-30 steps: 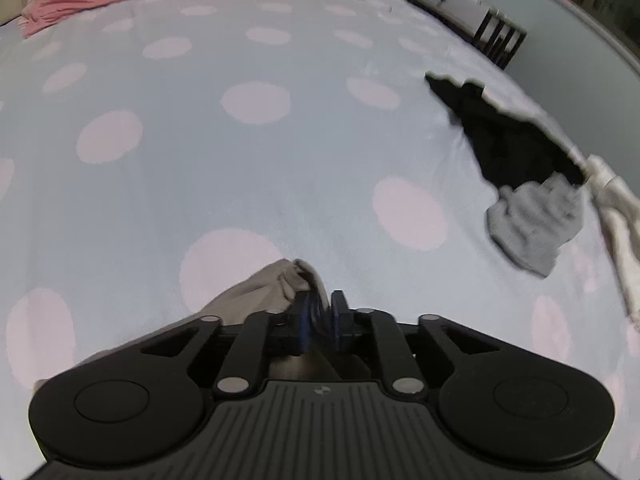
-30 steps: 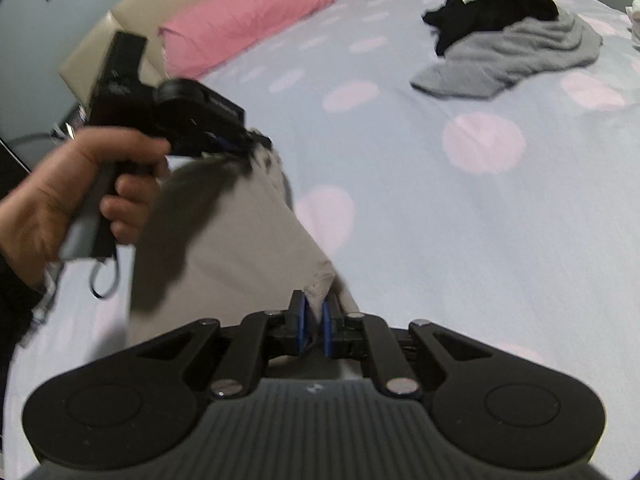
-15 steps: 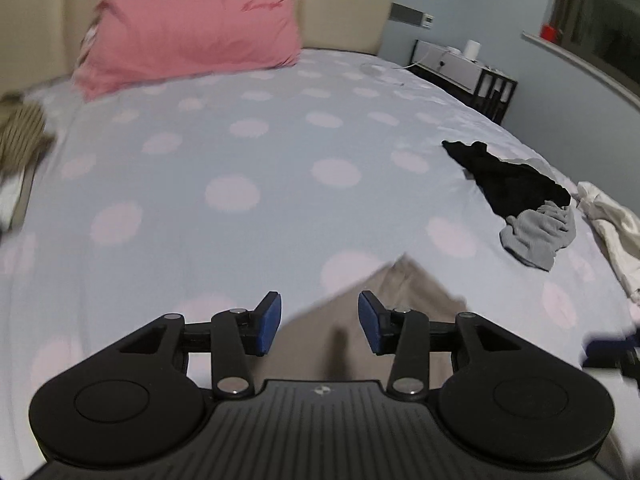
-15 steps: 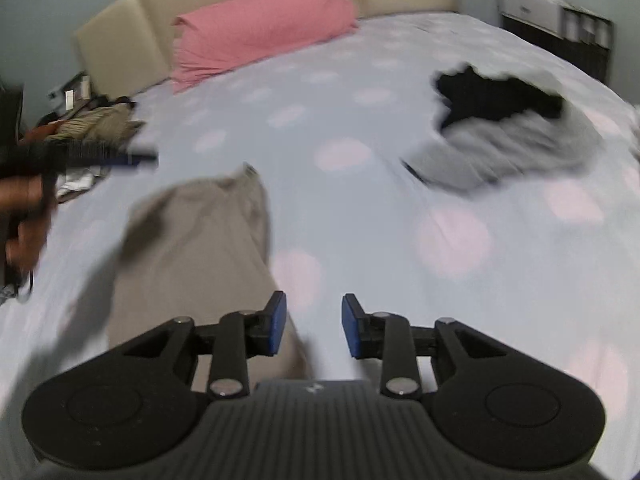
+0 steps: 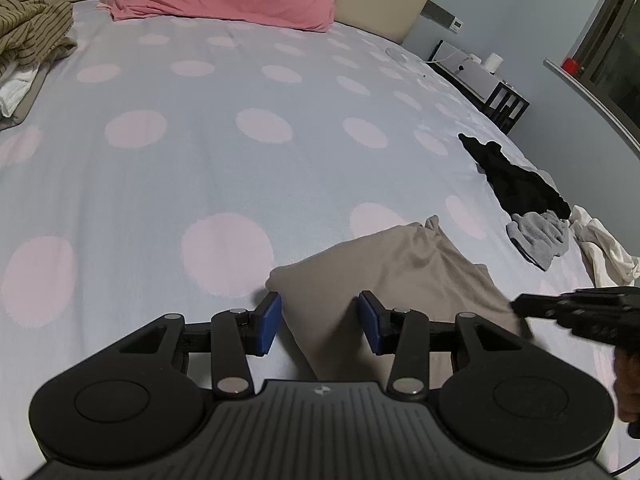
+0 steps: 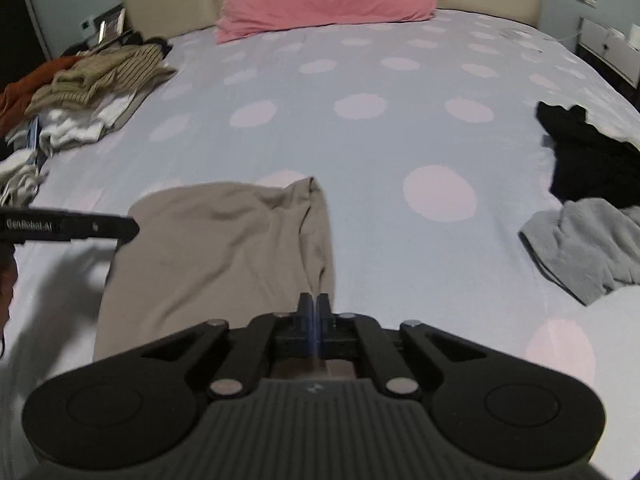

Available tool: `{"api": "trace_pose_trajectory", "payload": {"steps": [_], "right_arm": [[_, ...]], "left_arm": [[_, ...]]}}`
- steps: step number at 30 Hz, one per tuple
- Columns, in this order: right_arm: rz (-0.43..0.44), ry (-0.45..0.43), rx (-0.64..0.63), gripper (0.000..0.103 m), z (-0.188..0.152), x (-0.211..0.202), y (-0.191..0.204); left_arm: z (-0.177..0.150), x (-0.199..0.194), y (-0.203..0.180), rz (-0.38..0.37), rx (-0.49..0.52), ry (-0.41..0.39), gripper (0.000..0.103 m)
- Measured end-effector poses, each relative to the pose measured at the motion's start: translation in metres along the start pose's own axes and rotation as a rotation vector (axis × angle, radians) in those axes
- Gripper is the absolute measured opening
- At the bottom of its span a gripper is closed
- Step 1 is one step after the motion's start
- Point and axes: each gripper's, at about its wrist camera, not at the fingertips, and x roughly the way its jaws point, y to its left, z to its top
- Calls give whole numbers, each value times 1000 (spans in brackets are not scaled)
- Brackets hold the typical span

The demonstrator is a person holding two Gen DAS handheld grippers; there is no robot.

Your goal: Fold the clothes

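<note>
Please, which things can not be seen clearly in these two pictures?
- Near end of the beige garment: hidden under each gripper body, both views.
- Whether the shut right hand-held gripper pinches cloth: pads cover it, right wrist view.
- Clothes pile: cut off by the left edge.
- White garment: cut off, left wrist view.

Both tools are matte black: the left gripper (image 5: 319, 322) and right gripper (image 6: 314, 320) share ribbed housings, two round side discs, silver pivot screws and blue pads (image 5: 267, 322) — white "GenRobot.AI" lettering at mid-left of the right view.
</note>
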Motion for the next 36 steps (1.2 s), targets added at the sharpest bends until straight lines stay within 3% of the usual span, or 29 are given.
{"api": "trace_pose_trajectory", "payload": {"steps": [5,8,13,16,17,19,26,30,34,36], "right_arm": [[-40,-28,96,0,-2,-14,-21],[-29,7,127,1,-3,-4,-31],[69,-40,110,23,7,-6,-18],[71,-17,56,23,15,8,-4],[72,8,51,22,16,13,-3],[70,45,55,4,16,22,-4],[55,-13,173,4,13,4,-26],[68,33,185,5,9,21,-28],[45,35,212,31,7,23,-32],[57,-6,274,34,2,6,-40]], "left_arm": [[1,4,4,-1,-14,0,40],[2,5,6,-4,-23,-2,40],[3,2,9,-5,-34,-12,40],[5,0,11,-6,-41,-18,40],[5,0,12,-6,-43,-20,40],[5,-1,13,-7,-47,-23,40],[7,4,17,-12,-62,-20,40],[9,8,16,-1,-59,-13,40],[9,0,17,3,-38,-29,40],[10,-8,17,-20,3,-47,40]]}}
